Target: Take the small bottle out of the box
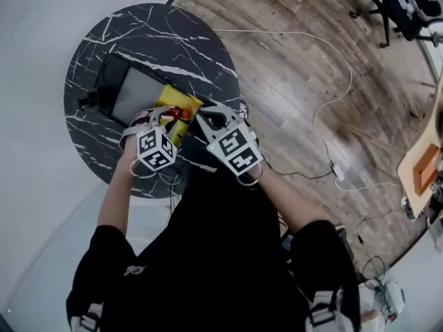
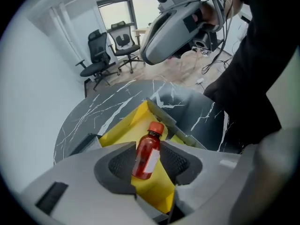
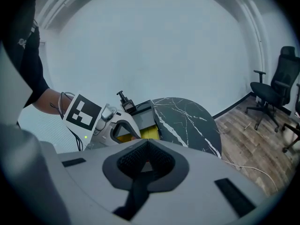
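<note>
A small red-brown bottle (image 2: 147, 152) with an orange cap and a white label lies tilted in the open yellow box (image 2: 122, 125) on the round black marble table (image 1: 138, 40). My left gripper (image 2: 149, 165) is down in the box with a jaw on each side of the bottle, and its pads do not visibly press on it. In the head view the bottle (image 1: 182, 114) shows just ahead of that gripper (image 1: 168, 118). My right gripper (image 3: 146, 159) is shut on nothing and hovers right of the box (image 1: 173, 97), beside the left one.
The box's grey lid (image 1: 135, 95) lies open to the left, with a small black device (image 1: 88, 101) at the table's left edge. A white cable (image 1: 325, 109) runs over the wooden floor on the right. Office chairs (image 2: 105, 50) stand further off.
</note>
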Motion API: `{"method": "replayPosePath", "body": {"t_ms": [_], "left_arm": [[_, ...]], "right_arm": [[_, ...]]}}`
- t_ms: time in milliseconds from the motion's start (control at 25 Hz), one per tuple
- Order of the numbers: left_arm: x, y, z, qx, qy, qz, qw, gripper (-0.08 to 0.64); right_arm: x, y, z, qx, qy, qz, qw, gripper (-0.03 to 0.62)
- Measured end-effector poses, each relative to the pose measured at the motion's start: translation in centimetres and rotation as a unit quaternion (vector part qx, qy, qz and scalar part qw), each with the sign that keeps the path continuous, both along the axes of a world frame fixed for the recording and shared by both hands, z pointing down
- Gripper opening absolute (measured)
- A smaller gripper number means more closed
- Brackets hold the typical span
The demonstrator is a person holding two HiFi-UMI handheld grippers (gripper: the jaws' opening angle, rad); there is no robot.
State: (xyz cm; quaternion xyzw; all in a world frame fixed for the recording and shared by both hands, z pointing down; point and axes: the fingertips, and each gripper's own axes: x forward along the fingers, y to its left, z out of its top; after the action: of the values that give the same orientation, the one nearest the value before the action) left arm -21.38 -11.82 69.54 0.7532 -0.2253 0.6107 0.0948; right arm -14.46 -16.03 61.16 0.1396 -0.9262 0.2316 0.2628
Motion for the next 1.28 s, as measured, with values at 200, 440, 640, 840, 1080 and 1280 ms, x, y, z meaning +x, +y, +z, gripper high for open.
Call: {"method": "replayPosePath", "body": {"t_ms": [200, 440, 640, 840, 1080, 1280], "left_arm": [[-0.1, 0.4, 1.5, -0.012, -0.045, 0.075, 0.9961, 0.17], [0.1, 0.2, 2.4, -0.022, -0.064, 0.118, 0.9907, 0.19], [0.3, 1.0, 3.6, -0.042, -0.073, 0.139, 0.9867, 0.206], [0.4, 1.9, 4.6, -0.053, -0.09, 0.151, 0.983, 0.209], [0.3, 2.0, 4.9, -0.061, -0.095, 0.134, 0.9846, 0.21], [0.2, 1.9, 4.8, -0.072, -0.097, 0.11, 0.9866, 0.21]], "right_arm": [[-0.5, 0.3, 0.2, 0.001, -0.001, -0.004, 1.0, -0.003], [-0.5, 0.3, 0.3, 0.001, 0.004, -0.001, 1.0, -0.005], [-0.6, 0.4, 0.6, -0.001, 0.007, 0.003, 1.0, -0.003], [-0.7, 0.5, 0.7, -0.002, 0.01, 0.005, 1.0, -0.005], [-0.8, 0.6, 0.9, -0.002, 0.012, 0.007, 1.0, -0.003], [-1.1, 0.9, 0.7, 0.0, 0.013, 0.006, 1.0, -0.003]]}}
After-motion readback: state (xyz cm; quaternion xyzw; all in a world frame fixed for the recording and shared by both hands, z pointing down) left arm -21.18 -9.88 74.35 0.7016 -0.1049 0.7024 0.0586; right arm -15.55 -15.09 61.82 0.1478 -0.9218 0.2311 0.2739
